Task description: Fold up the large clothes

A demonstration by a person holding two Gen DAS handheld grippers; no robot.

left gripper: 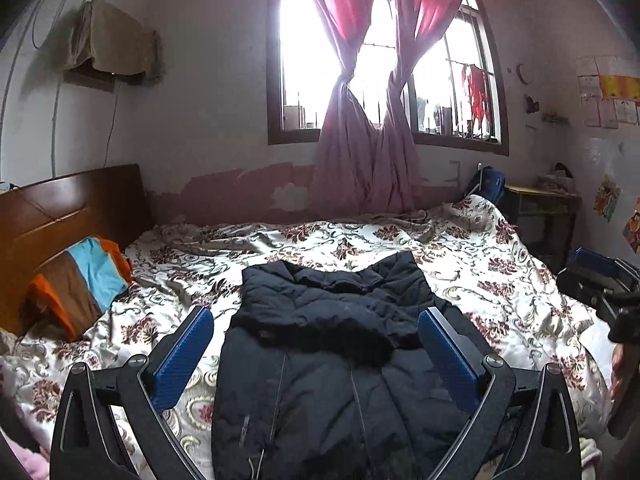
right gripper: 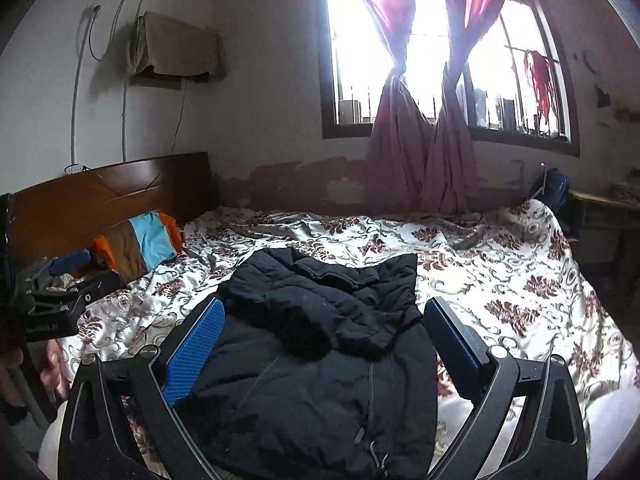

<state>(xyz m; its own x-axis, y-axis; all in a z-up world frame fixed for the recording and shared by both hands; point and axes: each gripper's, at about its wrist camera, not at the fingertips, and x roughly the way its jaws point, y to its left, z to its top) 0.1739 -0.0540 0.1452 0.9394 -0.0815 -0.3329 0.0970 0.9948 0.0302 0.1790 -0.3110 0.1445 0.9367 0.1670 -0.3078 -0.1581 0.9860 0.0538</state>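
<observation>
A dark navy padded jacket lies on the floral bedspread, its far part folded back over its middle, front zipper facing up. My left gripper is open above the jacket's near part, blue pads either side, holding nothing. In the right wrist view the same jacket lies between the spread fingers of my right gripper, which is open and empty. The right gripper also shows at the right edge of the left wrist view; the left gripper shows at the left edge of the right wrist view.
A striped orange, brown and blue pillow leans on the wooden headboard at left. Window with tied pink curtains stands behind the bed. A small desk and a blue bag sit at the far right corner.
</observation>
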